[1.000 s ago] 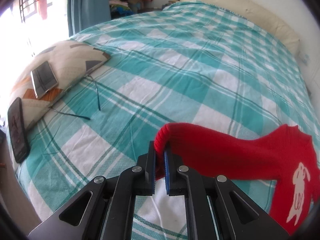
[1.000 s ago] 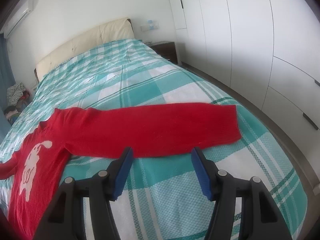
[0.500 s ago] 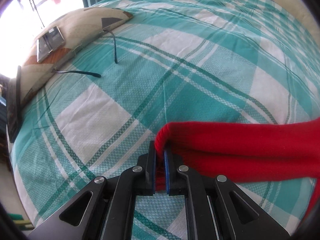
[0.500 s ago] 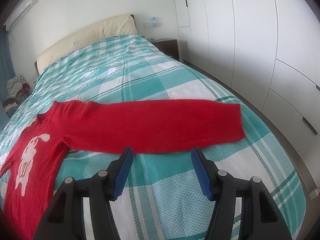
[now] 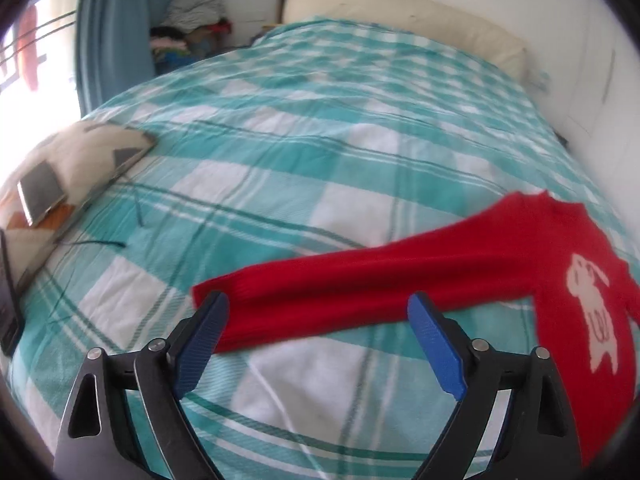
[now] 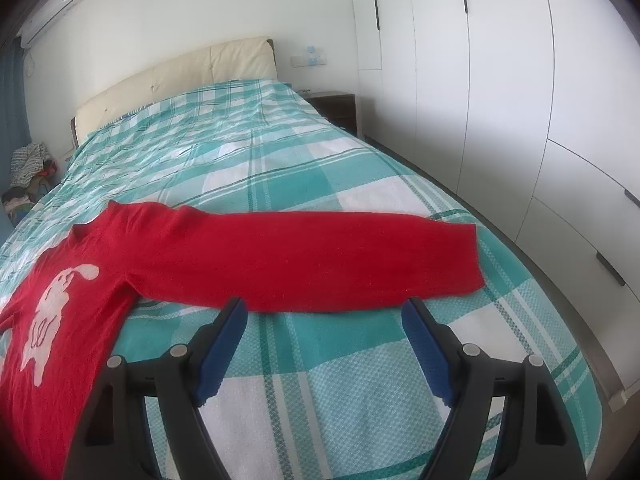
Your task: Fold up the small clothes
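Note:
A small red sweater (image 5: 500, 264) with a white animal print (image 5: 596, 312) lies flat on the teal checked bedspread (image 5: 320, 140), both sleeves spread out sideways. In the left wrist view my left gripper (image 5: 318, 306) hangs over the left sleeve's cuff (image 5: 224, 296); its jaws are opening wide and no pad presses on the cloth. In the right wrist view the sweater (image 6: 80, 280) stretches its right sleeve (image 6: 340, 260) across the bed. My right gripper (image 6: 324, 310) hovers just in front of that sleeve, its jaws opening, with nothing between them.
A patterned pillow (image 5: 72, 160) with a tablet (image 5: 40, 192) on it and a dark cable (image 5: 138, 212) lie at the bed's left edge. A cream headboard (image 6: 180, 76), a clothes pile (image 5: 188, 28), a bedside table (image 6: 334, 106) and white wardrobes (image 6: 500, 80) surround the bed.
My left gripper let go of the left sleeve's cuff, which now lies flat on the bed, and drew back with its jaws wide. The right gripper's jaws stand wider than before.

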Motion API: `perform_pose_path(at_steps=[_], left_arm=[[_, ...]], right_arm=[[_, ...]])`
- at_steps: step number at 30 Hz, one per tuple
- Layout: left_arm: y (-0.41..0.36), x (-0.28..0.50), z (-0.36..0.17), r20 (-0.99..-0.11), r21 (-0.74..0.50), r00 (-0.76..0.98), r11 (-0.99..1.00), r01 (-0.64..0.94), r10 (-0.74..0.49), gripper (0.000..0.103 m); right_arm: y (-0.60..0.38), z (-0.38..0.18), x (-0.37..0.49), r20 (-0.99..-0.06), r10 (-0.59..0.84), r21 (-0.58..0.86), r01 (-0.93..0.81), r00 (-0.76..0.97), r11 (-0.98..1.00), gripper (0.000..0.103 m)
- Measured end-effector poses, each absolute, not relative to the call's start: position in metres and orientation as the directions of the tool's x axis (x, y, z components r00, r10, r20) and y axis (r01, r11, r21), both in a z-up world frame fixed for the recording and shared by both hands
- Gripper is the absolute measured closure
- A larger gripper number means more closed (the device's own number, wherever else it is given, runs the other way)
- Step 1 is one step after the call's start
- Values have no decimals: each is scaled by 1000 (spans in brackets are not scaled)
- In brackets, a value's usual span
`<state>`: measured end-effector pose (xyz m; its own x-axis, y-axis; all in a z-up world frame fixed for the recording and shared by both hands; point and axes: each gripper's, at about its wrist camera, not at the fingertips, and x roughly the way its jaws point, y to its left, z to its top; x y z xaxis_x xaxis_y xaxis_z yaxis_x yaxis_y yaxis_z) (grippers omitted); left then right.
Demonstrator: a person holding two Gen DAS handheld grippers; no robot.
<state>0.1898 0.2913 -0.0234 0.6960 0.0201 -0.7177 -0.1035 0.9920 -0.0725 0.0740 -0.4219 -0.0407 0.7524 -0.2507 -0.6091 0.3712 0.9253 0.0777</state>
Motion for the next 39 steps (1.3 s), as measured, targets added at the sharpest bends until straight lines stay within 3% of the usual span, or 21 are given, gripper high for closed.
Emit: perform_pose_path(at_steps=[4, 9, 13, 19, 24, 28, 39], left_arm=[[225, 211, -21, -715, -54, 691, 994, 90, -101, 5], [193, 261, -34, -719, -59, 687, 994, 87, -103, 5], [203, 279, -92, -873, -7, 488, 1000, 21, -16, 7], [213, 228, -90, -850, 44, 527, 995, 89, -10, 4], [196, 216, -61, -748, 7, 652, 981, 196, -125, 0], [175, 240, -98, -855, -5, 493, 953, 302, -161, 0], [170, 237, -102, -844, 28, 516, 950, 311, -145, 0]], right_arm=[[-402, -50, 70, -616, -270, 26, 362, 740, 932, 23], [-392, -73, 77, -671, -277, -8, 366, 688, 930, 20], [-390, -80, 81, -685, -298, -41, 372, 665, 927, 20], [-380, -88, 87, -691, -324, -104, 355, 647, 929, 13], [-379, -92, 91, -696, -325, -112, 351, 641, 930, 10], [-379, -93, 92, -695, -330, -116, 353, 639, 928, 9], [-381, -95, 93, -701, -336, -115, 365, 629, 924, 5]])
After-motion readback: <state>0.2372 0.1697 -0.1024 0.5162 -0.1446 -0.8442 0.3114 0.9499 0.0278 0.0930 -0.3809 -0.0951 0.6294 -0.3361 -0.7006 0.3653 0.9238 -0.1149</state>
